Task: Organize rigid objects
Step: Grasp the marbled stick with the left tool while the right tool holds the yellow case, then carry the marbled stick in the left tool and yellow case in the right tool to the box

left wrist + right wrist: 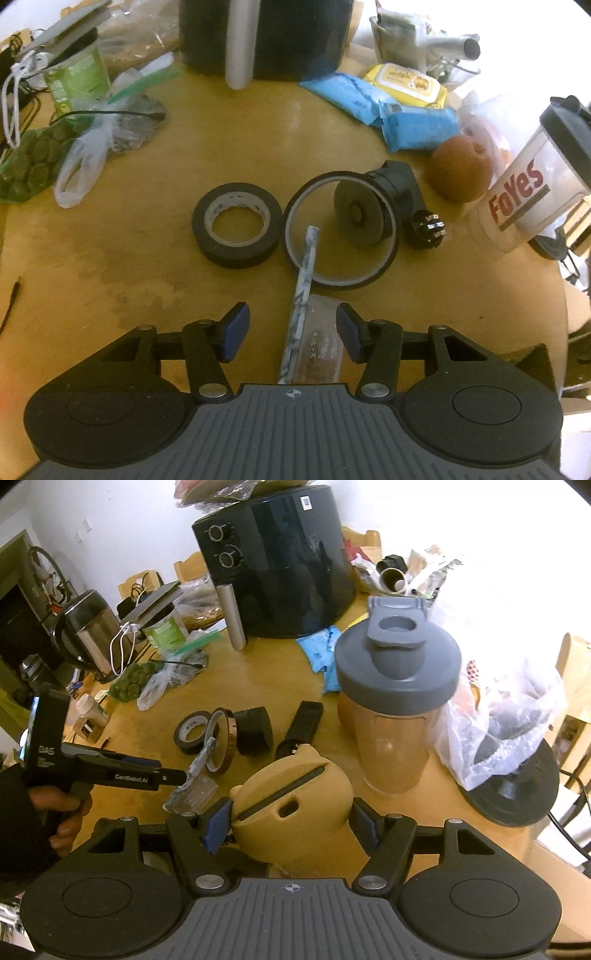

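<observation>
In the left wrist view my left gripper (292, 326) hangs open just above the wooden table (147, 258). A clear flat packet (321, 350) with a marbled stick (303, 295) lies between its blue pads (236, 332), and a gap shows on the left side. The stick's tip rests over an amber tape ring (341, 229), which stands next to a black tape roll (234, 225). In the right wrist view my right gripper (291, 825) is shut on a tan rounded case (291, 794) with a dark slot, held above the table. The left gripper (173, 775) shows there over the packet (192, 792).
A black cylinder (391, 184), a small black knob (428, 229) and a brown fruit (461, 168) lie right of the tapes. A grey-lidded shaker bottle (395, 686) stands ahead of the right gripper. Behind are a black air fryer (280, 565), blue packs (417, 129), plastic bags (509, 716) and a kettle (88, 627).
</observation>
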`<action>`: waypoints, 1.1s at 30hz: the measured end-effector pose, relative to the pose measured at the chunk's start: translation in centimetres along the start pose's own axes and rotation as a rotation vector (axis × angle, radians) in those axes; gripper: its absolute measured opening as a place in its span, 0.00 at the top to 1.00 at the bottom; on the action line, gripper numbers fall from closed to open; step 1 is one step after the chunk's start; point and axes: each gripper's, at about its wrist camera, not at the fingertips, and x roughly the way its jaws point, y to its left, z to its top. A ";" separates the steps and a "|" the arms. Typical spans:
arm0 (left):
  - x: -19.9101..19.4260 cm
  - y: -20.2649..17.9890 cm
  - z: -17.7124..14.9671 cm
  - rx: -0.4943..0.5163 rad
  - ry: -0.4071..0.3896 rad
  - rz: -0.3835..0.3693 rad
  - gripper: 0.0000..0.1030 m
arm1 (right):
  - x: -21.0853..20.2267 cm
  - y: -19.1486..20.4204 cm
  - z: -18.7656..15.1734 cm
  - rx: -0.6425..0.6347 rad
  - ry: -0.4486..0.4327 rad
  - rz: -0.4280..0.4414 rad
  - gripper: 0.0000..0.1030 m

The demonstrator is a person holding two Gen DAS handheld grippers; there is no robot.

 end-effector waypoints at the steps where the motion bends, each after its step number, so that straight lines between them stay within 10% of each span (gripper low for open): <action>1: 0.3 -0.1 0.1 0.004 0.006 -0.007 0.54 | -0.1 -0.1 -0.1 0.005 -0.001 -0.003 0.31; 11: 2.1 -0.2 0.4 0.038 0.041 -0.034 0.89 | -1.3 -1.2 -0.7 0.035 -0.011 -0.030 0.31; 33: -6.4 0.5 -0.3 -0.058 -0.140 -0.063 0.90 | -0.5 1.3 -1.0 0.007 0.011 0.007 0.31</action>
